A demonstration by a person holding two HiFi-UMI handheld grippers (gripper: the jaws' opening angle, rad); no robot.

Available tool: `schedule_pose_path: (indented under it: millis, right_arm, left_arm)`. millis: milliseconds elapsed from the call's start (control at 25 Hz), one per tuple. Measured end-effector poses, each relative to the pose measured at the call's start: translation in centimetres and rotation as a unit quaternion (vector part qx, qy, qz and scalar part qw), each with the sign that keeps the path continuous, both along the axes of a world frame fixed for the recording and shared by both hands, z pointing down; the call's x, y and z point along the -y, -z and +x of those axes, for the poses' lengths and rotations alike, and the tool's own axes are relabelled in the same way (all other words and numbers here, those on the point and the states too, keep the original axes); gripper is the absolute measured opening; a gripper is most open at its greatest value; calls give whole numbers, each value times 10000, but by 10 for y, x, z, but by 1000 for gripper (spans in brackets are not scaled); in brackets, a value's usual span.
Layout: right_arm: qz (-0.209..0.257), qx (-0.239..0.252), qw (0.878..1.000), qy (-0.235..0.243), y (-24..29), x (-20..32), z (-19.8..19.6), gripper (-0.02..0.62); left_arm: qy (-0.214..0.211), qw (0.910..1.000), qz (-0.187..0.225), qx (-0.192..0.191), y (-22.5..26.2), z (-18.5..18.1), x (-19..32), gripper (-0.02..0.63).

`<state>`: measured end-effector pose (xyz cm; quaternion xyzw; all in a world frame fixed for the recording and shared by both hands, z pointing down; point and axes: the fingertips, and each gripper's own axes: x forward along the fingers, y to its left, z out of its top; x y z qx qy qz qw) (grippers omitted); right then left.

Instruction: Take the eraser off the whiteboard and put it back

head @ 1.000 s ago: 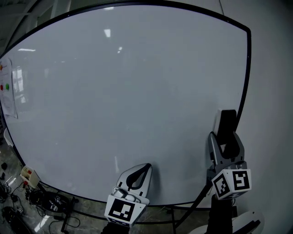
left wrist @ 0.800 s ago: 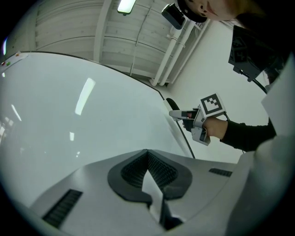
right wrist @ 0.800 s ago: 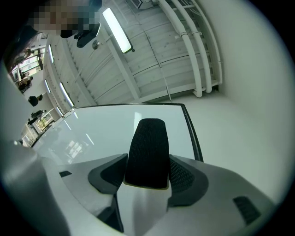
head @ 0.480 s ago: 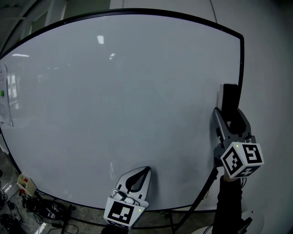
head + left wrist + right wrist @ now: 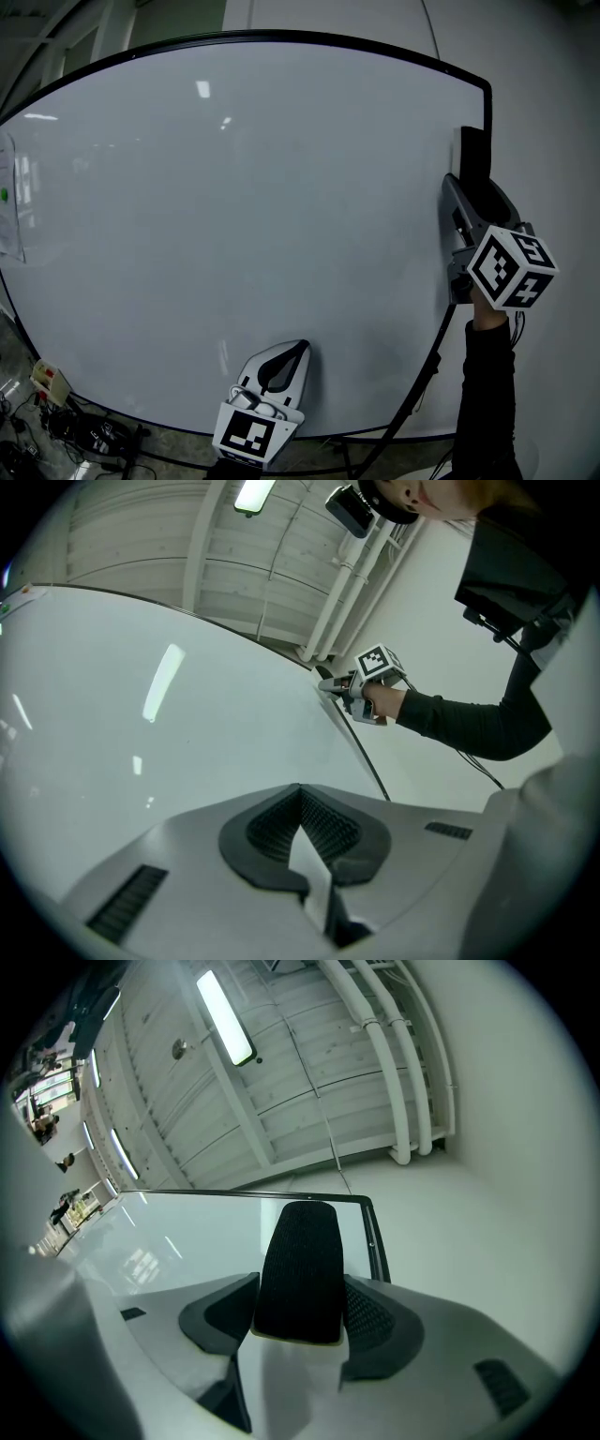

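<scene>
So, the black felt-faced block eraser (image 5: pixel 472 150) is pinched in your right gripper (image 5: pixel 475 199), upper right of the head view, at the big glossy whiteboard's (image 5: pixel 234 216) thin black frame (image 5: pixel 487 103). It looks light with a squishy face, so hold the firmer sides. Your left gripper (image 5: pixel 279 361), bottom centre, is closed on nothing and well clear.

The whiteboard (image 5: pixel 234 206) lies open across its middle and left, up to a paper sheet (image 5: pixel 9 202) at the left edge. The right tool (image 5: pixel 472 187), clamped on the eraser (image 5: pixel 472 155), crowds the right frame (image 5: pixel 487 112). The left tool (image 5: pixel 300 347), jaws together, sits at the bottom edge. Cables (image 5: pixel 84 427) clutter the floor lower left.
</scene>
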<state>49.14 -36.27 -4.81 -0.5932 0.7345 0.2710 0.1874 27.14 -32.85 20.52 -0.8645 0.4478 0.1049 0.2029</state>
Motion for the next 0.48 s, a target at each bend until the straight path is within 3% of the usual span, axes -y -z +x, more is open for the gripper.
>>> schedule_pose_path:
  millis: [480]
  right_arm:
    - [-62,-53,9998,-169,17,16,4,276]
  left_arm:
    - [-99,9996,252,98,19,17,8,6]
